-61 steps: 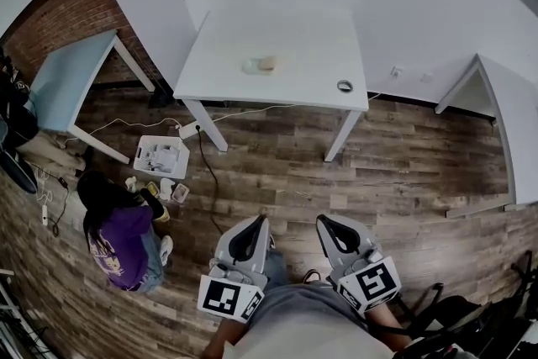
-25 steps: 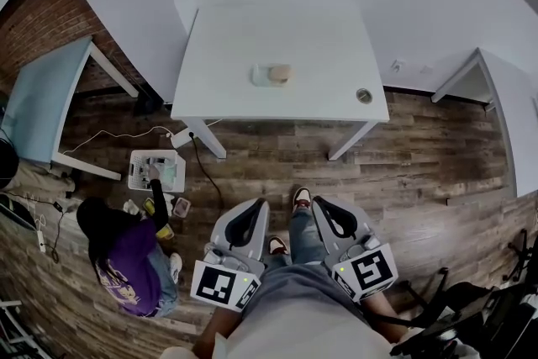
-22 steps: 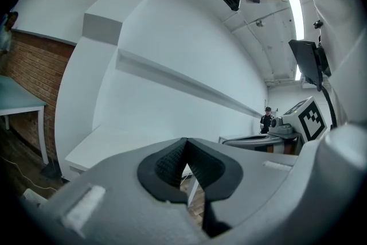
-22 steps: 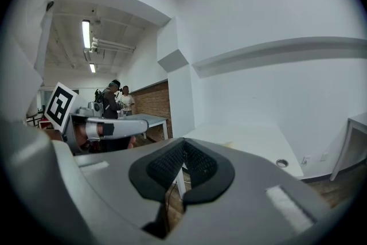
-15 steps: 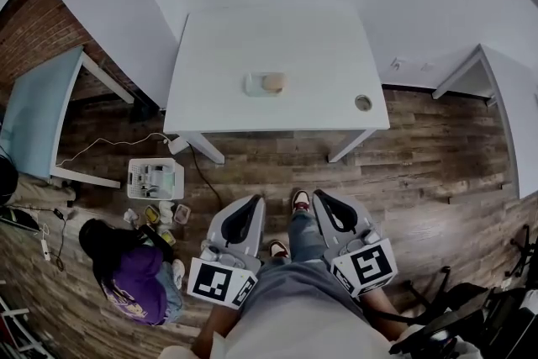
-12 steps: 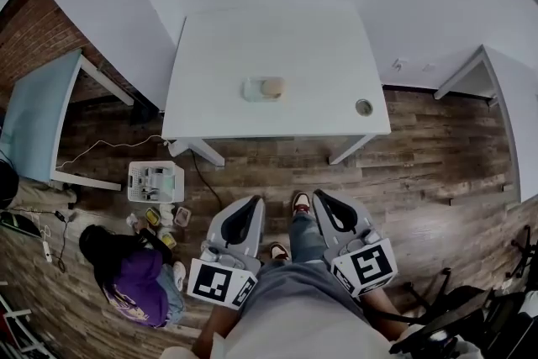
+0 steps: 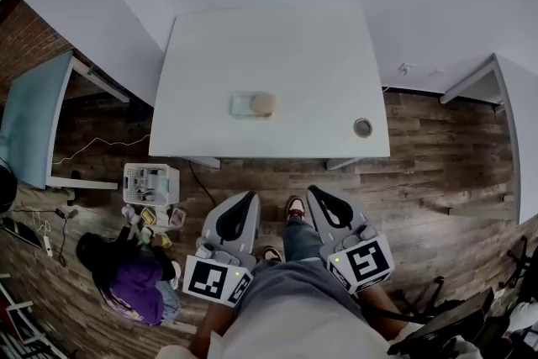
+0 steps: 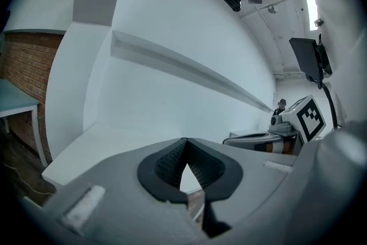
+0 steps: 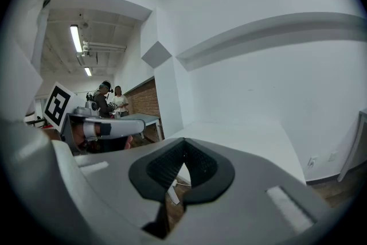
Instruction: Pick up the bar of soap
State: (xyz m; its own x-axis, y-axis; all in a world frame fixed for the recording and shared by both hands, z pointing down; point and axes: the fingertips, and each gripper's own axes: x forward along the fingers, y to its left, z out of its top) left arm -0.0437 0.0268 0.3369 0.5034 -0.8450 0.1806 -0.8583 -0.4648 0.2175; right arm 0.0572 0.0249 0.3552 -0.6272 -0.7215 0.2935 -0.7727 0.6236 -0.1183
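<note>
In the head view a tan bar of soap lies on a pale dish in the middle of a white table. Both grippers hang low over the wooden floor, short of the table's front edge and well apart from the soap. The left gripper has its jaws together with nothing between them, and so does the right gripper. In the left gripper view the dark pads meet at their tips before the white tabletop. The right gripper view shows its pads likewise closed and empty; the soap is hidden in both.
A small round ring sits near the table's front right corner. A person in purple crouches on the floor at the left by a white basket. A pale blue table stands left, another white table right.
Both grippers have moved forward toward the white table, which now sits lower and larger in the head view. Their jaws stay closed. The crouching person has shifted lower left.
</note>
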